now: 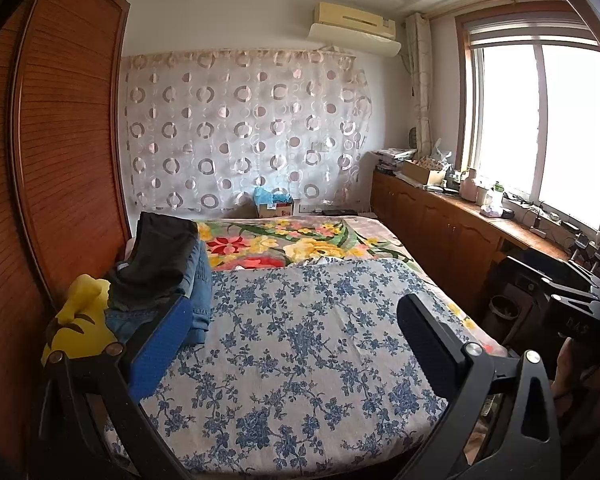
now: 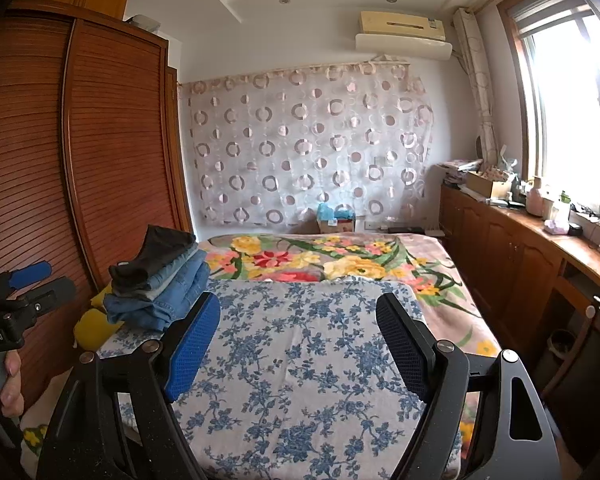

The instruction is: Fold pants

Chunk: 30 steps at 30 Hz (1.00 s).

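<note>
Left wrist view: I see my left gripper (image 1: 296,344) wide open with nothing in it, over the bed sheet (image 1: 300,360) with blue flowers. The folded pants (image 1: 172,276) sit in a pile at the left edge of the bed, next to a yellow toy (image 1: 80,320). My right gripper (image 2: 300,344) is wide open and empty too, above the same sheet.

Both grippers are black, angular frames with round silver screw heads at the finger joints. The left gripper (image 1: 296,344) and right gripper (image 2: 300,344) each carry one blue mesh pad and one black textured pad. White lettering marks the left gripper's body.
</note>
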Each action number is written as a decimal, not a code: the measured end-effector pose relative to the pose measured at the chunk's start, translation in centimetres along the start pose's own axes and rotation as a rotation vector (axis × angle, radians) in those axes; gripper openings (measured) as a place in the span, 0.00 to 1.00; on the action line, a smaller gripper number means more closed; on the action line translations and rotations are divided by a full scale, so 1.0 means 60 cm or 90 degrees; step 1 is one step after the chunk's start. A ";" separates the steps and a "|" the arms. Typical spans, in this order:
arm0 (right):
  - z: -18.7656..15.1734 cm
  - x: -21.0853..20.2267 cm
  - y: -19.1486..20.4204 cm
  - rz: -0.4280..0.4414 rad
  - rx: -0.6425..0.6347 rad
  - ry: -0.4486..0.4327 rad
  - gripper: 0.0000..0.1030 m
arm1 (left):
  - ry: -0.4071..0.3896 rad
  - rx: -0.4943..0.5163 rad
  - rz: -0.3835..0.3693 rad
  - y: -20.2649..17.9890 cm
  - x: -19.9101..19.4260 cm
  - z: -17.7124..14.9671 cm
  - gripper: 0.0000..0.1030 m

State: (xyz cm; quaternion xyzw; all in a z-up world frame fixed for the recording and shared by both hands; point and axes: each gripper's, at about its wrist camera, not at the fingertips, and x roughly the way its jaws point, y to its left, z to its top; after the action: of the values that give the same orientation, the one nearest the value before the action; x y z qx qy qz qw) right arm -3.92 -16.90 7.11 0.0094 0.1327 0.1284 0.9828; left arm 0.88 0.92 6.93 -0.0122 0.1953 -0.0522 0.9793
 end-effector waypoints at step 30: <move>-0.003 0.004 -0.005 0.005 -0.004 0.002 0.80 | 0.003 -0.001 0.017 0.019 0.000 -0.009 0.99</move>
State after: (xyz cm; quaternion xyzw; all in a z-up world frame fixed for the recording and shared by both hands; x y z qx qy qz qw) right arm -3.67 -17.17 6.85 0.0065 0.1341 0.1326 0.9820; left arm 0.76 2.08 6.40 -0.0101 0.1974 -0.0393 0.9795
